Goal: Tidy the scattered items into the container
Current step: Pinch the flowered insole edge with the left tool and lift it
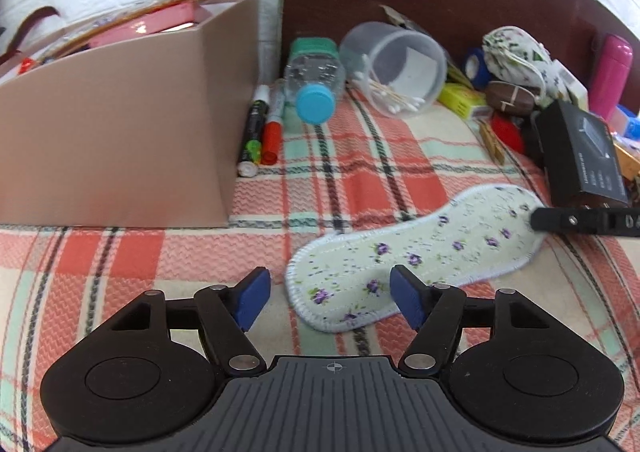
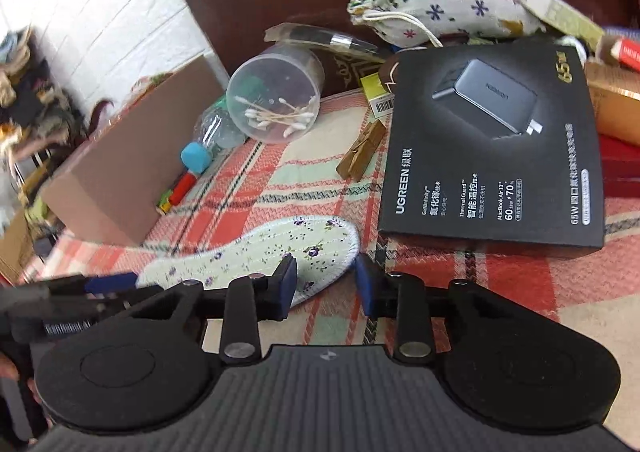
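Since both tongs gaped with nothing in them, the insole (image 1: 416,252) lay just ahead, heel between the left gripper's (image 1: 330,298) pads, toe at the right gripper (image 2: 326,284), its long axis running tongs to tongs; either seemed equally near. Farther left stood one box (image 1: 120,104); beyond lay two markers (image 1: 262,128), one bottle (image 1: 314,86), one cup (image 1: 396,68).
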`<state>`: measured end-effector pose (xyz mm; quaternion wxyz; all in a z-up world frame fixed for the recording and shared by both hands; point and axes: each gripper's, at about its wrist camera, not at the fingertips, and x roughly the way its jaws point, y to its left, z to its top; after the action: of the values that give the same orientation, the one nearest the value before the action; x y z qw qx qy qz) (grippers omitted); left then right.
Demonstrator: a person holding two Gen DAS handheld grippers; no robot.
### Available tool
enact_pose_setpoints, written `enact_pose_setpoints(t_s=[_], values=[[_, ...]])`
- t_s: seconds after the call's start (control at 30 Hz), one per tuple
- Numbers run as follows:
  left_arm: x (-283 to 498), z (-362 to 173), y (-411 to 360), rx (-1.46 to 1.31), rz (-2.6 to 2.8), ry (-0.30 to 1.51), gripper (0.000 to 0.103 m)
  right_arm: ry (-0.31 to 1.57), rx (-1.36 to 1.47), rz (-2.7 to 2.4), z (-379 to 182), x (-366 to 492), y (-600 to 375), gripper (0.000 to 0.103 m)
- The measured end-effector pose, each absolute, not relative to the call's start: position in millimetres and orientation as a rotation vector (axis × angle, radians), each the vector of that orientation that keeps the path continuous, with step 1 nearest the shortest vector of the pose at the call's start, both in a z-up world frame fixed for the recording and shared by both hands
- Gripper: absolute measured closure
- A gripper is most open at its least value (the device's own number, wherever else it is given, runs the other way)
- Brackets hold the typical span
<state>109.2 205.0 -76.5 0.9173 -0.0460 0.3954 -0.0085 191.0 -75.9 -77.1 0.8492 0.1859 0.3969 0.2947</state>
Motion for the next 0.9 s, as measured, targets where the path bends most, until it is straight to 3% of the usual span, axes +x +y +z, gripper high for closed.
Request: enact_pose_setpoints(t_s=[0.1, 0.17, 0.27, 0.37, 0.4, 0.6, 0.67, 0.7, 0.8, 0.83, 0.87, 0.9], values=[[109.3, -74.8, 200.9, -0.086, -0.010, 0.818, 0.047, 0.843, 0.447, 0.614, -79.9, 196.5, -79.5, 0.062], [105.7, -74.6, 204.9, -0.114, -0.019, 0.816, 0.059, 0.848, 0.481, 0.616, -82.2, 198.9, -81.0, 0.070], [100.7, -75.2, 212.6, -0.167, -0.043, 0.815, 0.064, 0.859, 0.527, 0.631, -86.5, 200.3, -81.5, 0.079], [102.9, -75.5, 209.2, -0.178, -0.050, 0.813, 0.062, 0.870, 0.574, 0.645, -90.9, 201.7, -82.0, 0.080], [103.7, -75.6, 208.0, -0.182, -0.052, 0.812, 0.052, 0.874, 0.589, 0.650, -92.3, 202.1, -82.2, 0.080], [108.4, -76.9, 198.5, -0.188, -0.059, 0.807, 0.034, 0.887, 0.664, 0.667, -99.4, 205.7, -80.3, 0.088], [108.5, -76.3, 195.0, -0.164, -0.054, 0.812, 0.035, 0.885, 0.658, 0.672, -99.1, 206.2, -78.6, 0.089], [108.5, -75.9, 193.7, -0.154, -0.051, 0.815, 0.045, 0.885, 0.659, 0.675, -99.4, 206.3, -79.2, 0.090], [105.8, -72.9, 199.8, -0.169, -0.053, 0.836, 0.058, 0.887, 0.663, 0.680, -100.2, 205.8, -81.1, 0.092], [104.5, -72.3, 203.2, -0.180, -0.062, 0.845, 0.057, 0.889, 0.666, 0.681, -100.4, 205.4, -81.7, 0.092], [103.1, -71.8, 206.4, -0.190, -0.070, 0.853, 0.048, 0.896, 0.677, 0.683, -101.3, 204.9, -83.0, 0.092], [101.0, -71.7, 208.1, -0.194, -0.076, 0.858, 0.046, 0.902, 0.689, 0.684, -102.1, 204.4, -84.4, 0.093]])
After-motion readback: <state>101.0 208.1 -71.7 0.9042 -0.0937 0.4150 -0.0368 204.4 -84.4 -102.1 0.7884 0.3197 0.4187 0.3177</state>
